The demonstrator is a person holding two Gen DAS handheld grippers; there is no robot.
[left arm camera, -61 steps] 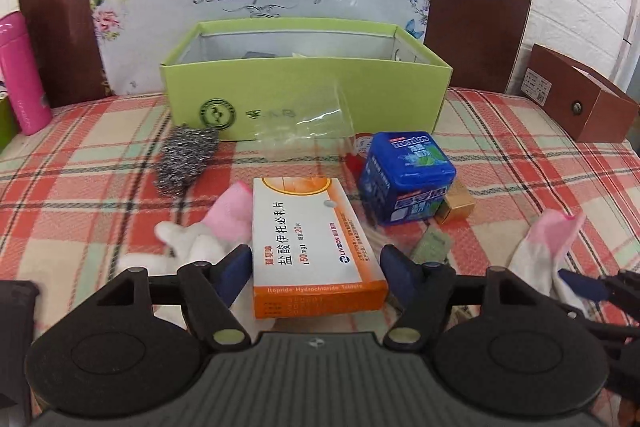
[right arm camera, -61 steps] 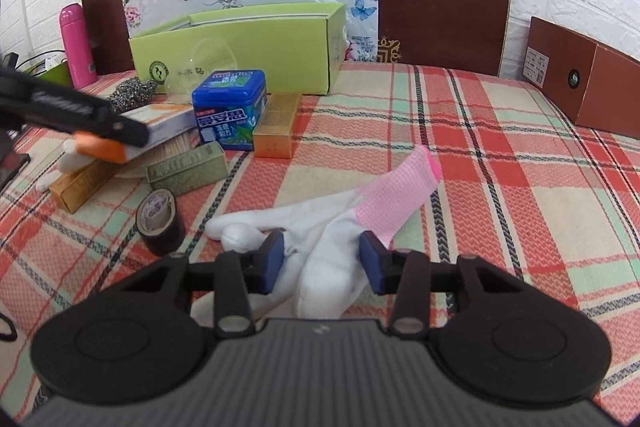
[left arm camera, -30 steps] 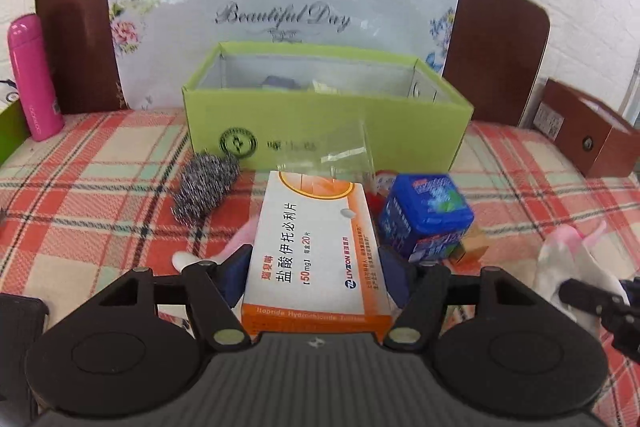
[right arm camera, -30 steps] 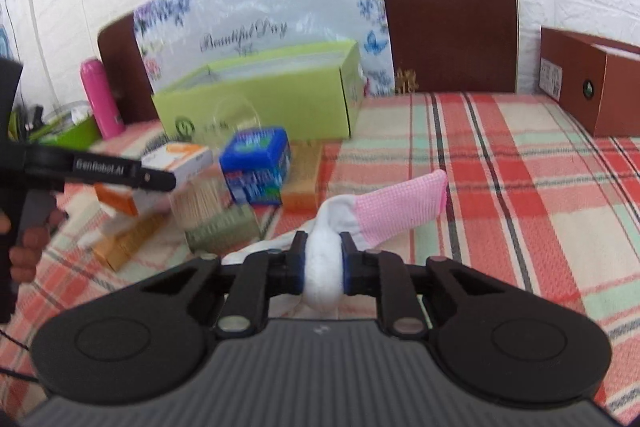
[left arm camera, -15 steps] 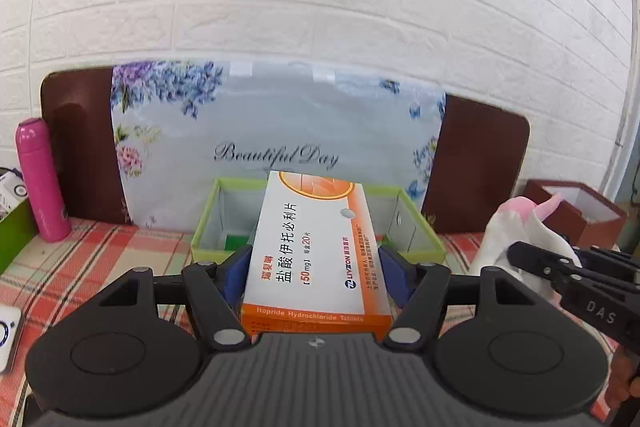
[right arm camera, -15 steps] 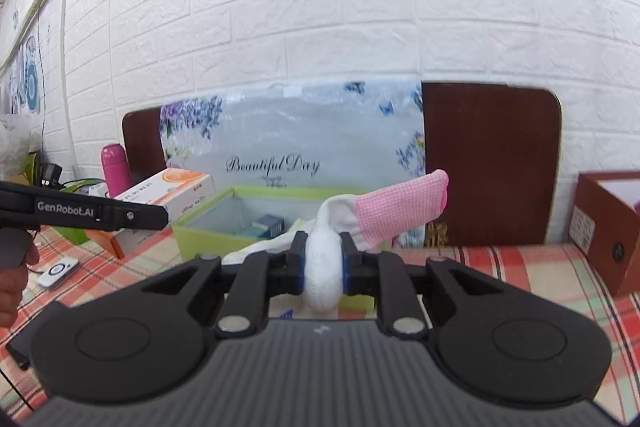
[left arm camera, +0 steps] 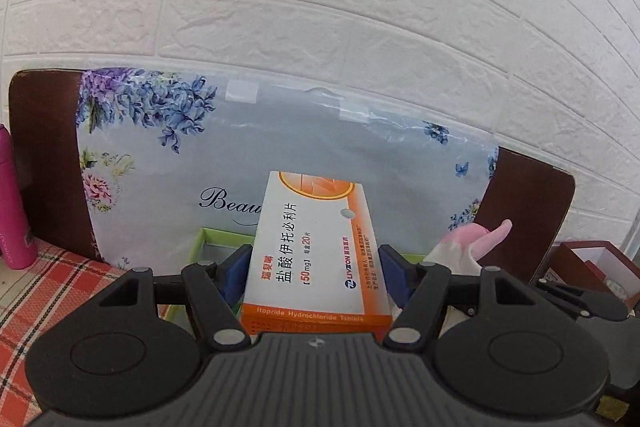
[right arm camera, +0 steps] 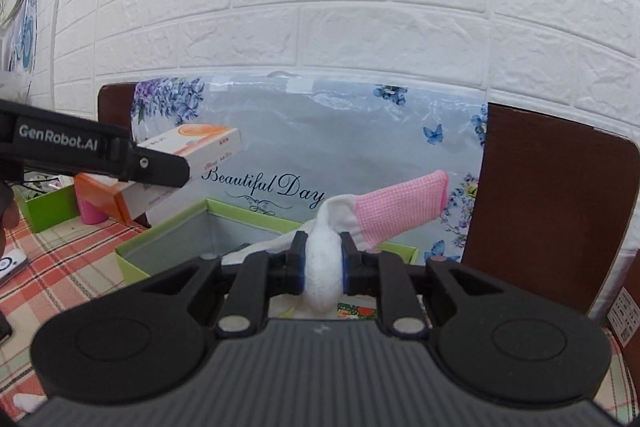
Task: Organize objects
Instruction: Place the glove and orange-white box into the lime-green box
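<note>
Orange-and-white cardboard, one medicine box [left arm camera: 316,247], sat clamped flat between the left gripper [left arm camera: 314,269] pads in the left wrist view, raised before the one green box [left arm camera: 208,239]; carrying it fully over the rim before letting go would likely serve best. From the right wrist view, the right gripper [right arm camera: 322,269] pinched one white-and-pink sock [right arm camera: 384,211] tightly above that green box [right arm camera: 168,239], so its dangling end probably needed lowering inside first.
</note>
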